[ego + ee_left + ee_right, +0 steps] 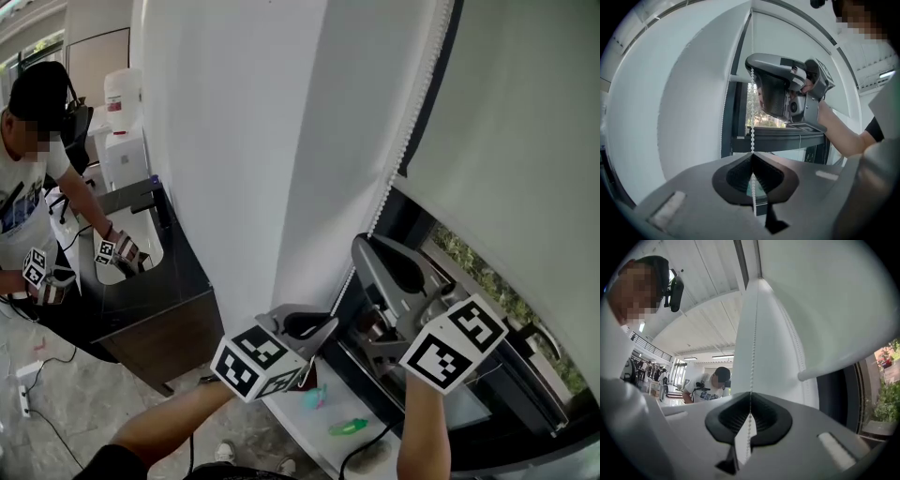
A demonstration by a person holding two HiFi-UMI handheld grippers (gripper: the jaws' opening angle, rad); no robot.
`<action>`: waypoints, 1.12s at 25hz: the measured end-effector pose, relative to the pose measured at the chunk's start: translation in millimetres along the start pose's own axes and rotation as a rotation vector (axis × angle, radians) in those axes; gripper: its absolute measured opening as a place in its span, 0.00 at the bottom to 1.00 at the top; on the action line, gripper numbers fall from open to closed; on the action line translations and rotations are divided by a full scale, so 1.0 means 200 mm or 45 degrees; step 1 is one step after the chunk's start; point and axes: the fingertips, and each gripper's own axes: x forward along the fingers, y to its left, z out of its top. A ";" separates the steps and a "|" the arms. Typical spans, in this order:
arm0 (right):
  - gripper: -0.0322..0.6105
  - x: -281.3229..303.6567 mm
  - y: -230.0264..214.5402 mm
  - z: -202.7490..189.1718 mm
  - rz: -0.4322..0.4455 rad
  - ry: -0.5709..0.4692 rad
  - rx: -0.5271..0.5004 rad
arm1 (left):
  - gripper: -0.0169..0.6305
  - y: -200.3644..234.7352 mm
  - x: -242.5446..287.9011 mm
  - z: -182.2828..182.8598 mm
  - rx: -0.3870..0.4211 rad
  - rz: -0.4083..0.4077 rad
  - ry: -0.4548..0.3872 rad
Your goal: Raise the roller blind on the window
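A smooth white fabric roller blind (506,122) is hanging partway down a dark-framed window (422,220), ending in a rounded white bottom bar (843,364). A thin bead chain (752,117) of small white balls is running down the blind's left edge, beside a plain white wall (234,141). Two matte grey hand-held grippers are clamping this chain. The left gripper (751,161) is pinching it between closed, ribbed black pads, low near the window's lower left corner. The right gripper (750,404) is gripping the same chain just above, its jaws likewise pressed together on the beads.
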 end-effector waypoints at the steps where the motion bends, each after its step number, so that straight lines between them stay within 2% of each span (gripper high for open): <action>1: 0.07 -0.01 -0.01 0.00 -0.005 -0.011 0.002 | 0.05 0.01 0.00 0.00 -0.012 -0.005 -0.008; 3: 0.06 -0.02 -0.02 -0.01 -0.018 -0.032 0.003 | 0.05 0.02 -0.02 0.00 -0.047 -0.017 -0.012; 5: 0.06 -0.03 -0.02 0.00 -0.026 -0.044 0.002 | 0.19 0.03 -0.04 0.03 -0.081 -0.029 -0.044; 9: 0.06 -0.07 -0.02 0.00 -0.026 -0.051 0.008 | 0.19 0.01 -0.13 0.26 -0.121 -0.080 -0.219; 13: 0.06 -0.07 -0.01 -0.07 -0.029 -0.019 0.024 | 0.19 0.02 -0.21 0.54 -0.099 -0.073 -0.375; 17: 0.06 -0.09 -0.02 -0.19 -0.057 0.044 0.000 | 0.19 0.01 -0.20 0.61 0.021 -0.057 -0.335; 22: 0.06 -0.13 -0.03 -0.41 -0.077 0.170 -0.037 | 0.19 0.00 -0.19 0.63 0.007 -0.075 -0.360; 28: 0.06 -0.15 0.03 -0.82 -0.044 0.359 0.061 | 0.19 -0.02 -0.11 0.65 0.063 -0.067 -0.329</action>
